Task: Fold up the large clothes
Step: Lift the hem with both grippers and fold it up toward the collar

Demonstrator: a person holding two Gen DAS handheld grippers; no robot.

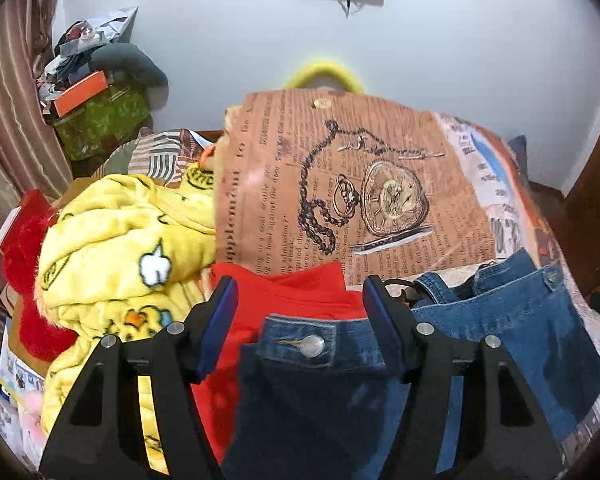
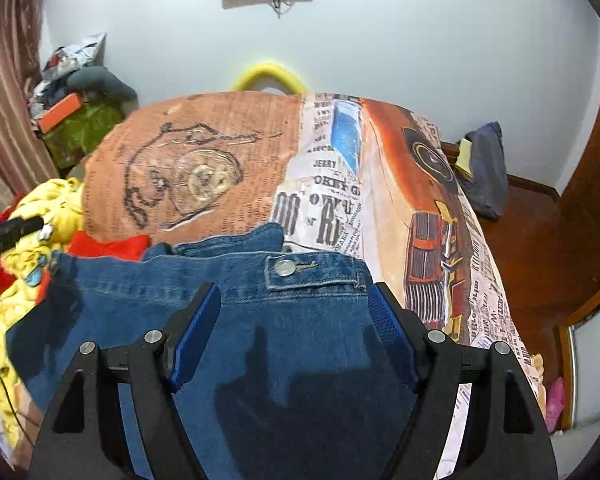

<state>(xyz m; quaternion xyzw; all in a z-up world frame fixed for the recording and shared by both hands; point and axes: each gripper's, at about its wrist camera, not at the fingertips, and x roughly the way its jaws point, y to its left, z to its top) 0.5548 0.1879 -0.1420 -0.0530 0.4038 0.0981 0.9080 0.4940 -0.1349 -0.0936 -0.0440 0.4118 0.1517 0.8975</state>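
Both grippers, left gripper (image 1: 300, 300) and right gripper (image 2: 296, 312), hover with fingers spread wide and empty over the blue jeans (image 2: 260, 320) lying waistband-up on the printed bedspread (image 2: 380, 184), seemingly poised to seize its corners for folding.

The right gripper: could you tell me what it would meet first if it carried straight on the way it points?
Most likely the denim garment under the open right gripper, near its waistband button; depth is unclear.

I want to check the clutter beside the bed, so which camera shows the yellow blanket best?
The left wrist view: the yellow blanket fills its left side, cartoon print clear. The right wrist view catches only a blurred strip at its left edge.
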